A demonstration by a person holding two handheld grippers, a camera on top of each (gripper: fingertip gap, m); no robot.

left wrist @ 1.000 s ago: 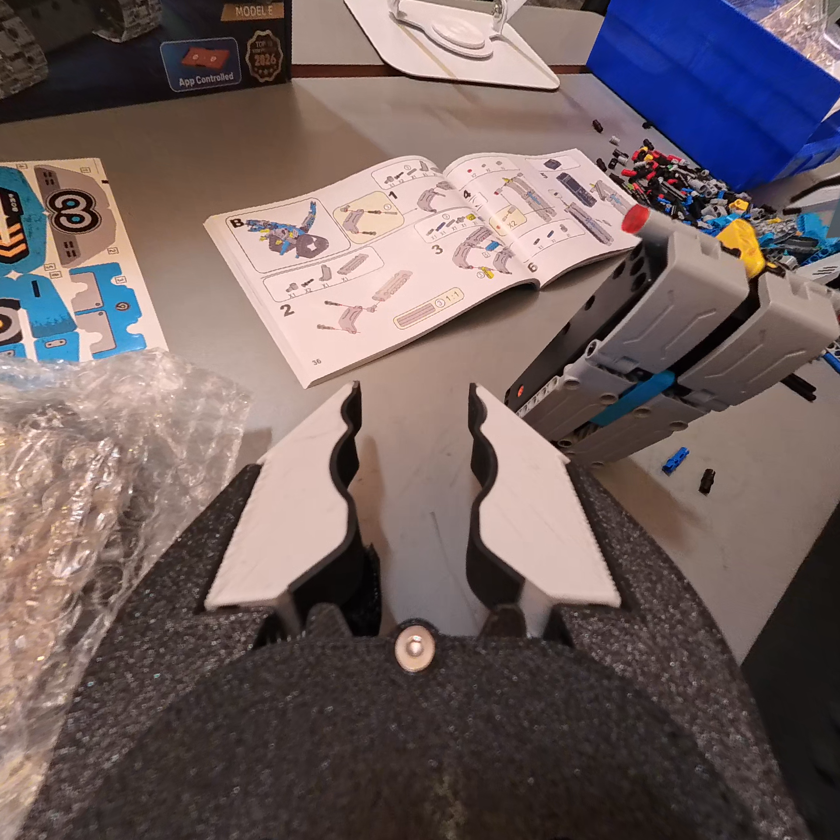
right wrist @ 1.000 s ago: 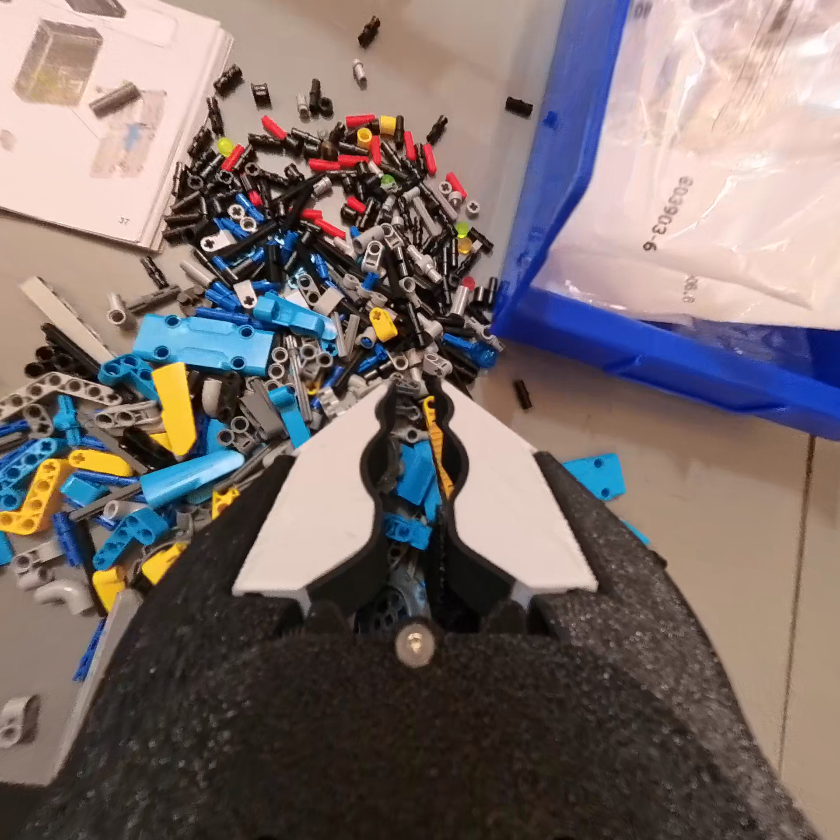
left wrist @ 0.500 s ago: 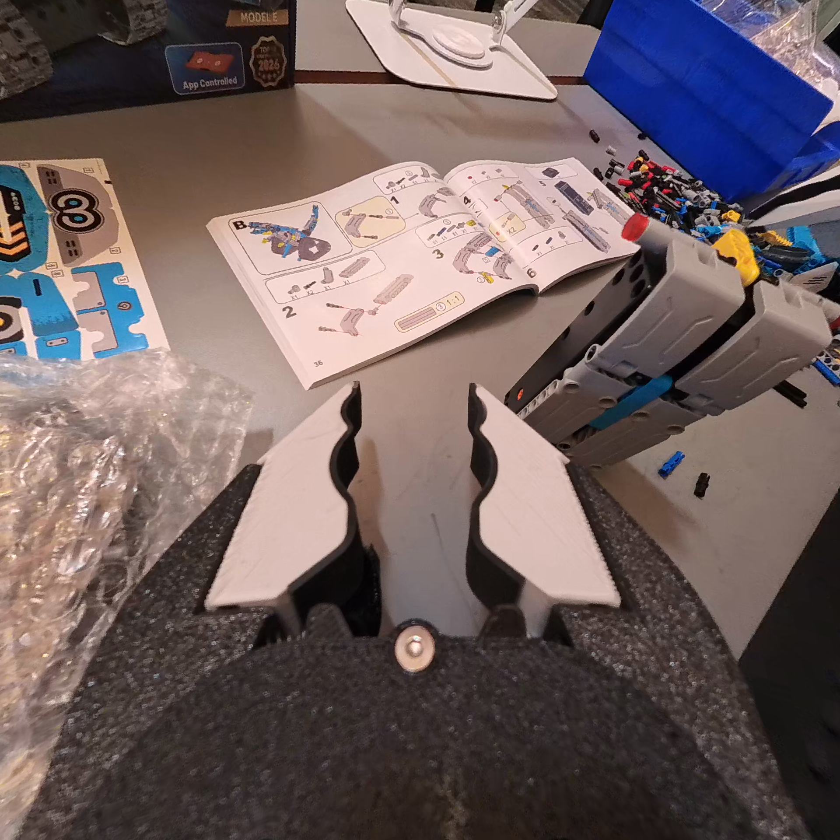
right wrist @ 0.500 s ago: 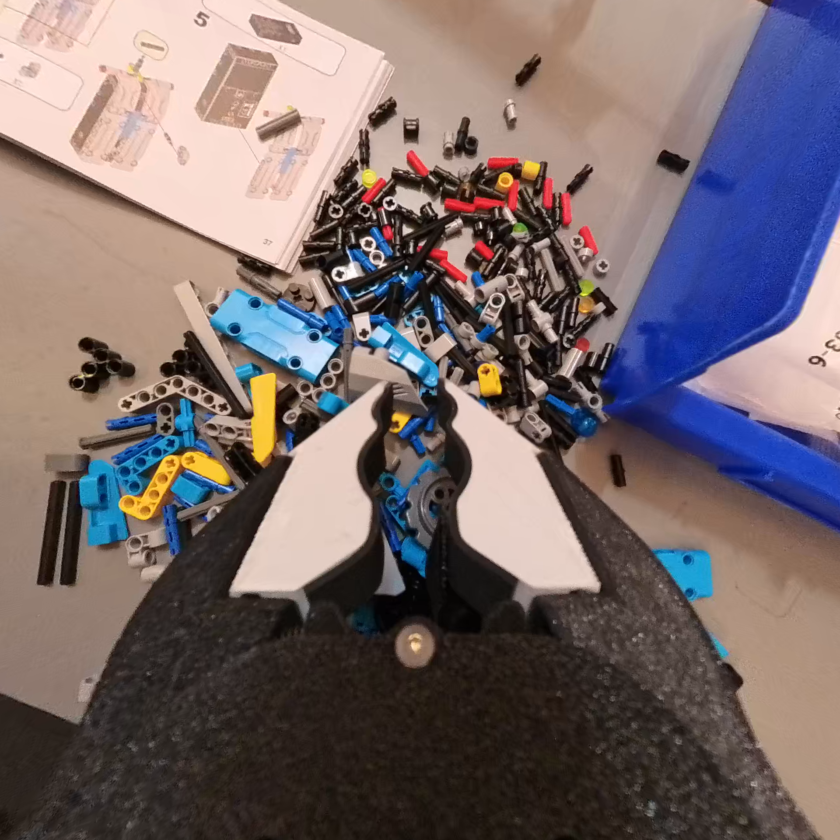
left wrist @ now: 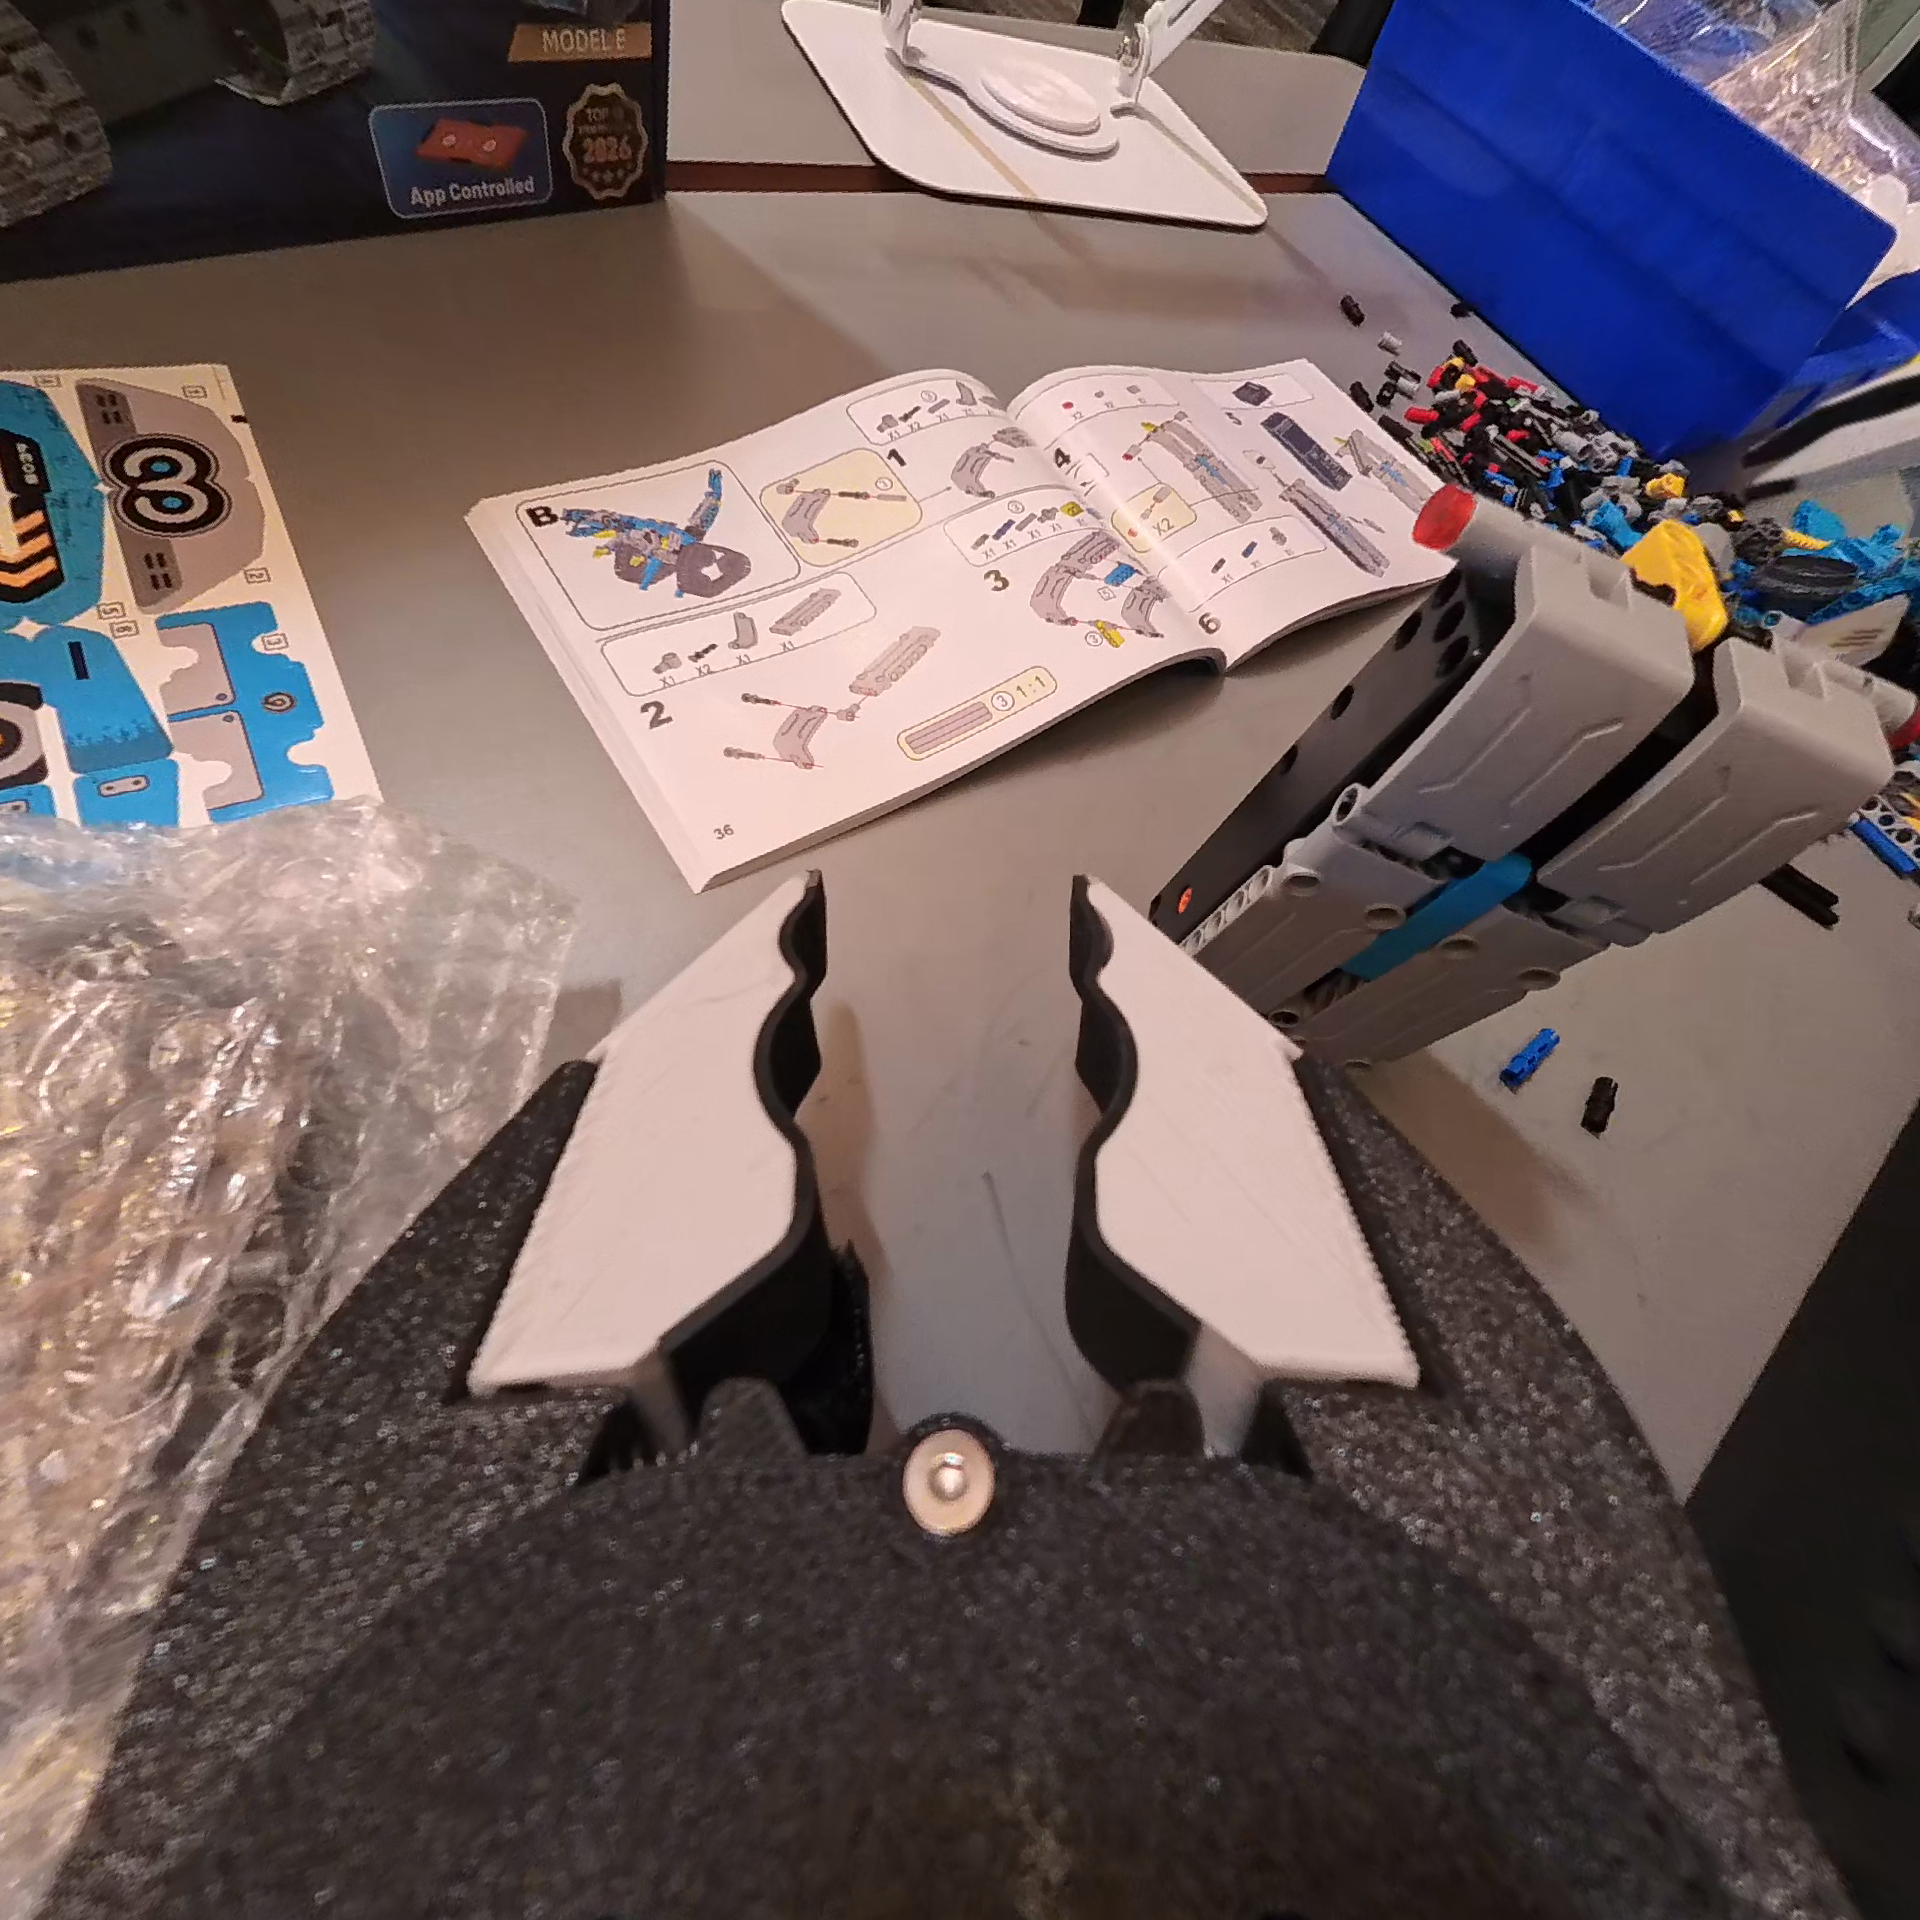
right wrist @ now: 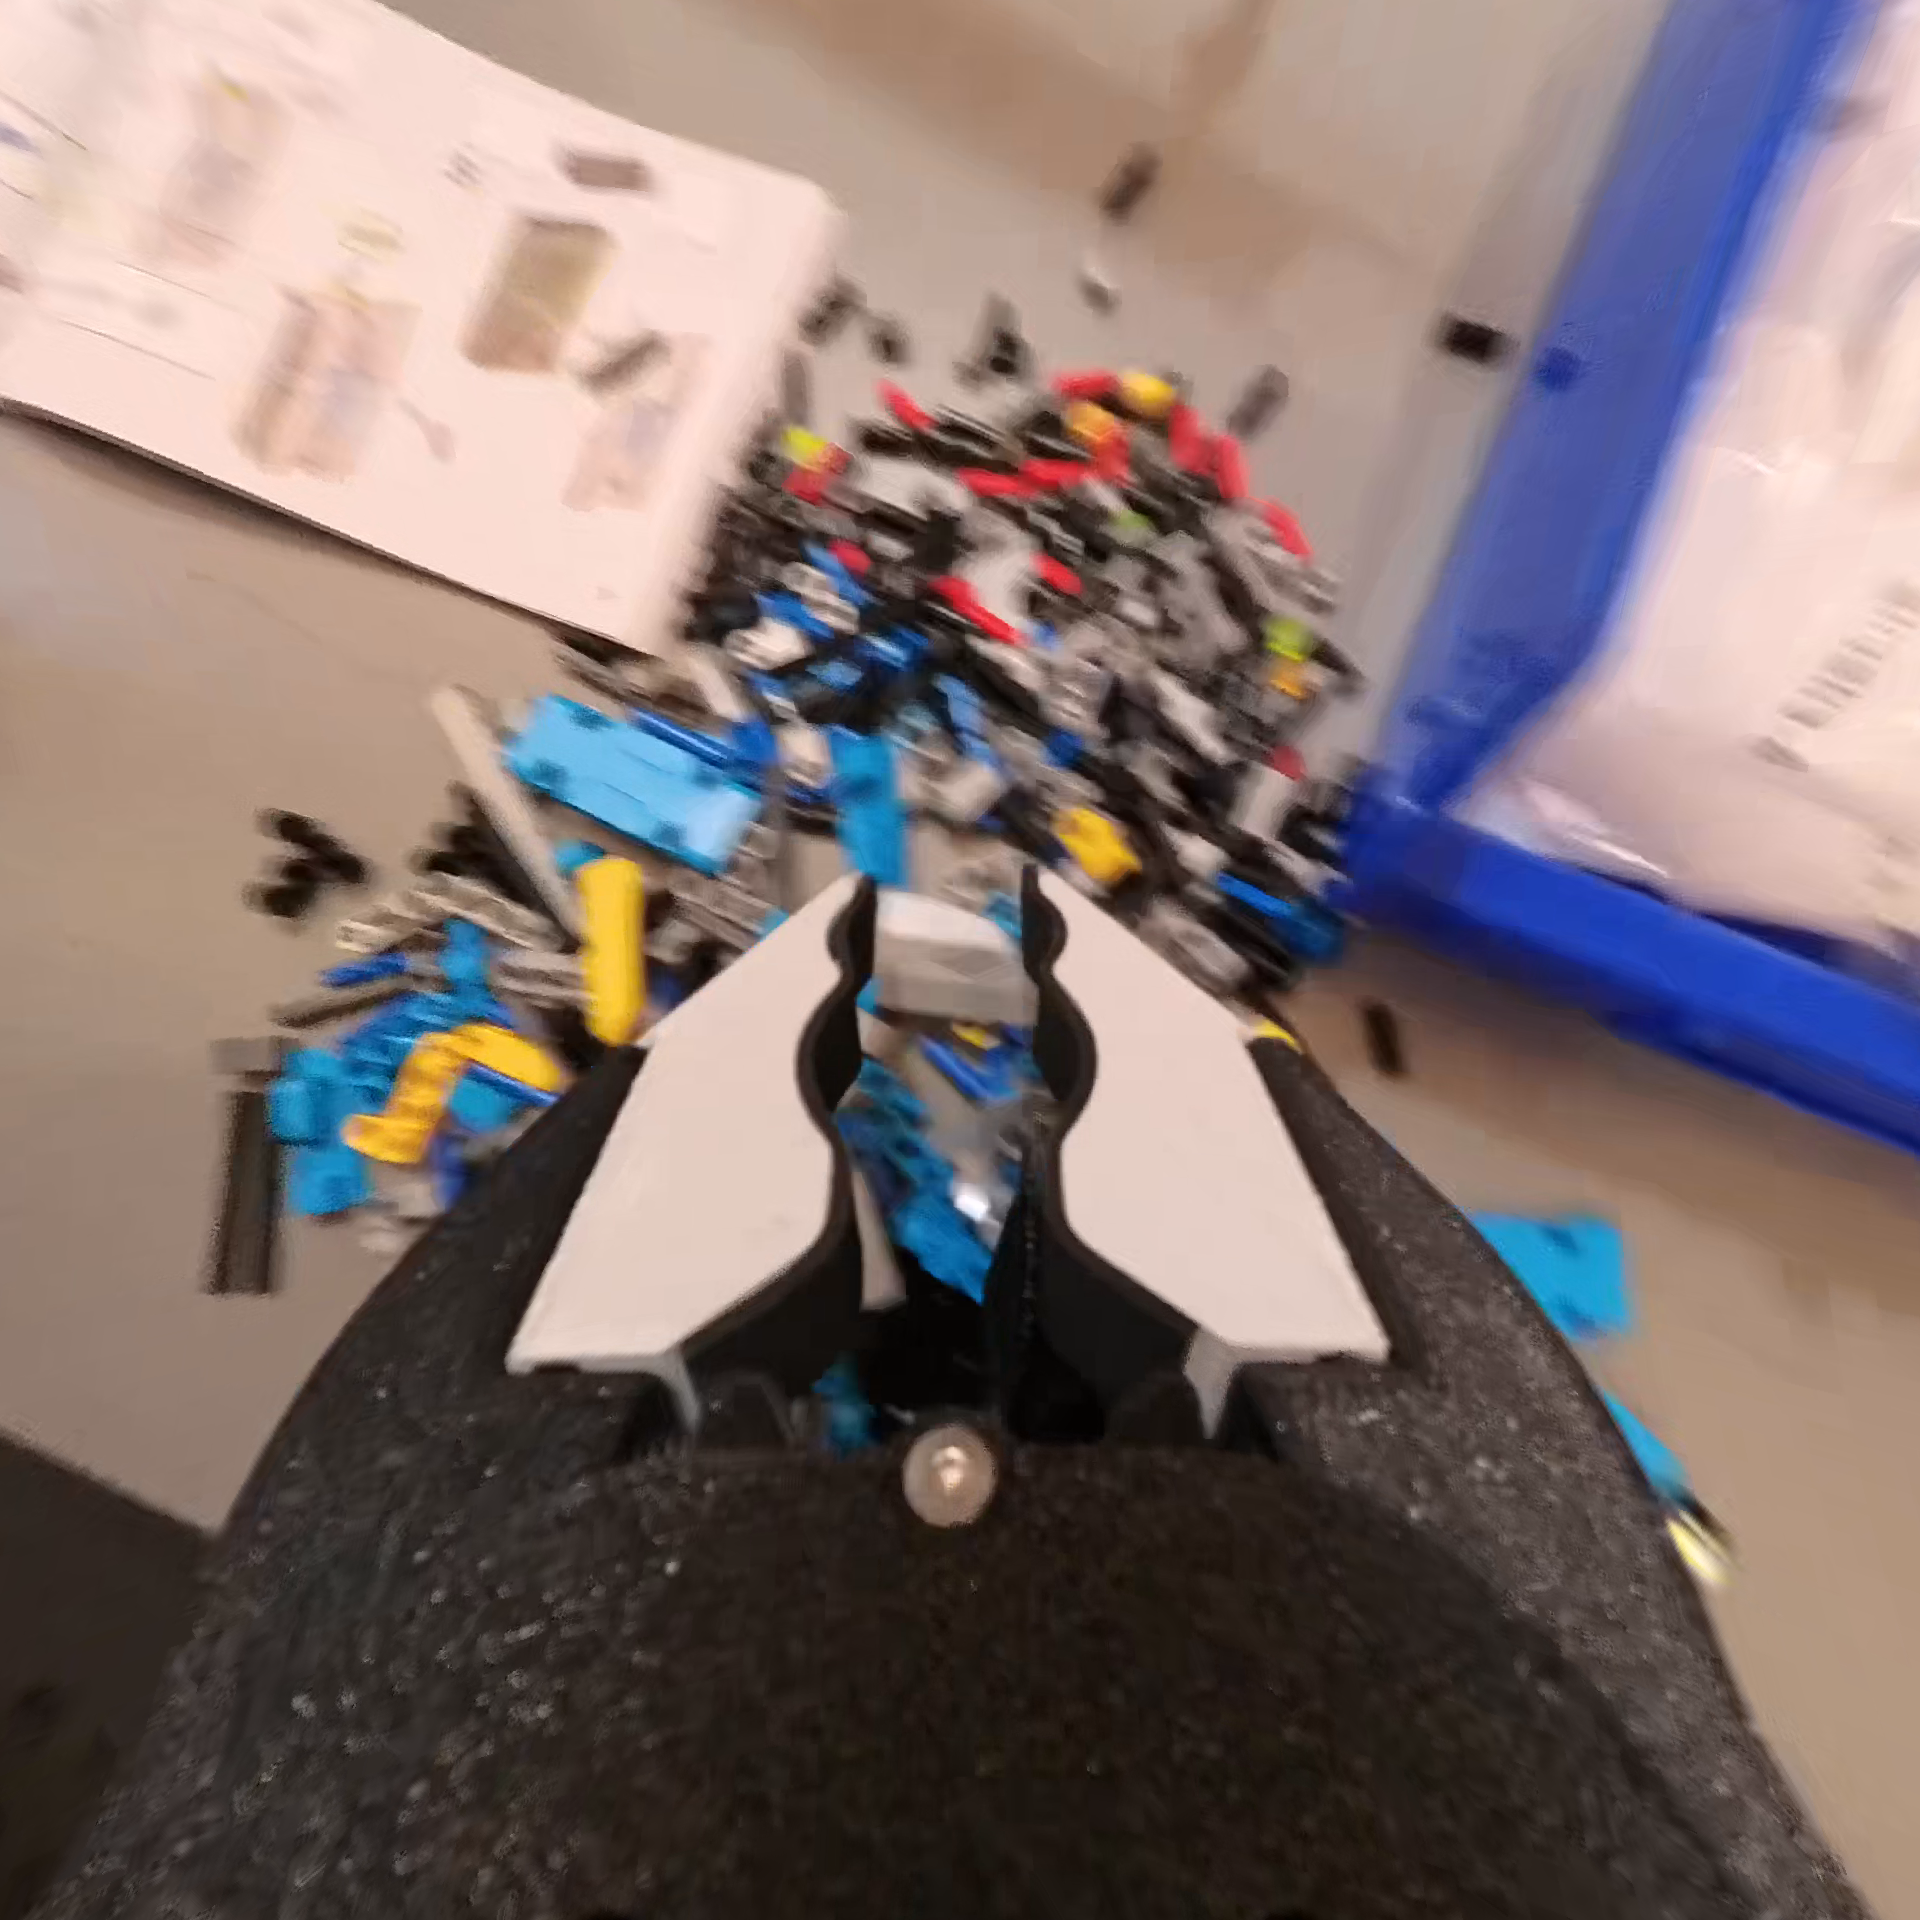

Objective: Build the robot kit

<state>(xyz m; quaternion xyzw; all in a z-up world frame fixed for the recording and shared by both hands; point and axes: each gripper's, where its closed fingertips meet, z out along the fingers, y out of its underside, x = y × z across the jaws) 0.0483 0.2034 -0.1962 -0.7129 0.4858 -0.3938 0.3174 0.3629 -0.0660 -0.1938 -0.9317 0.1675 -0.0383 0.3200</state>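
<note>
My left gripper (left wrist: 945, 914) has its fingers (left wrist: 665, 1153) spread wide apart with nothing between them, poised above bare grey tabletop (left wrist: 935, 1164). Just beside the right fingertip stands a partly built grey and black brick assembly (left wrist: 1507, 831), tilted away to the right, with a light blue strip across its lower end and a red cap at its far end; I cannot tell whether the fingertip touches it. Directly ahead of the fingers lies an open instruction booklet (left wrist: 935, 613), flat on the tabletop. To the left of the fingers sits crumpled clear bubble wrap (left wrist: 208, 1091), and beyond it a sticker sheet (left wrist: 156, 603) in blue and grey. Far ahead are a dark product box (left wrist: 343, 114) and a white flat stand (left wrist: 1039, 114). My right gripper (right wrist: 945, 935) has its fingers (right wrist: 717, 1122) clamped on a small grey brick piece (right wrist: 951, 961), held between the tips above a heap of loose bricks (right wrist: 1039, 665) in black, blue, red and yellow; this view is blurred by motion. Left of and beyond the fingers the booklet's corner is seen again, and to the right stands a blue bin (right wrist: 1621, 935) holding a clear plastic bag (right wrist: 1766, 540).
</note>
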